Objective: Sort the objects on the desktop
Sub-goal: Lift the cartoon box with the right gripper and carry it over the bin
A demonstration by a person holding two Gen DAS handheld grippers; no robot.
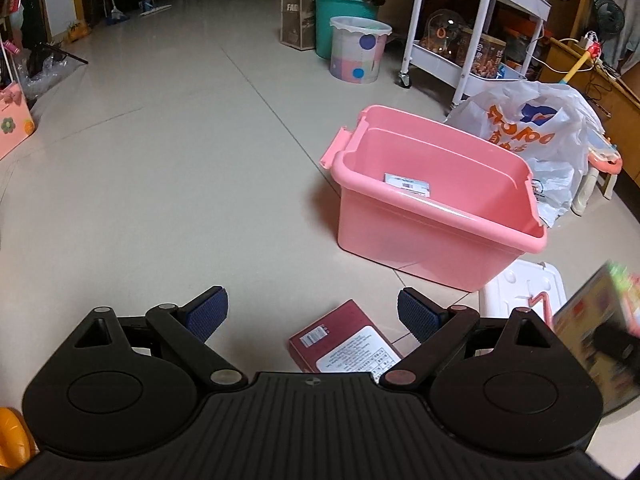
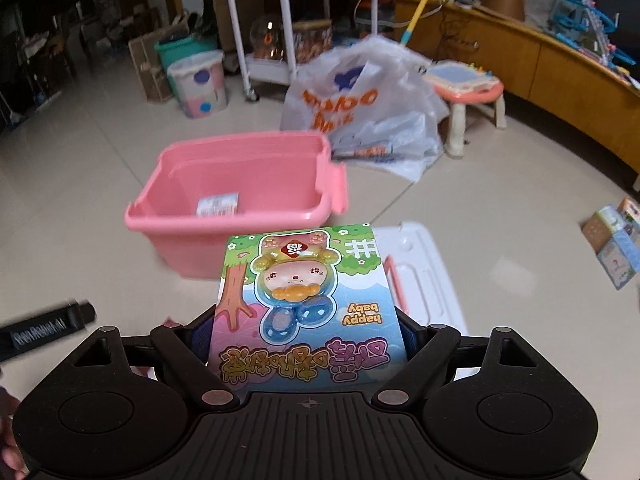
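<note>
Ahead of both your tongs sits the pink bin (image 2: 240, 204). Your right gripper (image 2: 308, 332) pinches the cartoon toy box (image 2: 304, 300) between its pads. Your left gripper (image 1: 312, 312) is spread wide, empty, above the maroon box (image 1: 344, 338).

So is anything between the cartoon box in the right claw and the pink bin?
Nothing visible. The right claw grips the cartoon box short of the pink bin, whose open top holds only a small label. The white lid lies off to the right.
</note>
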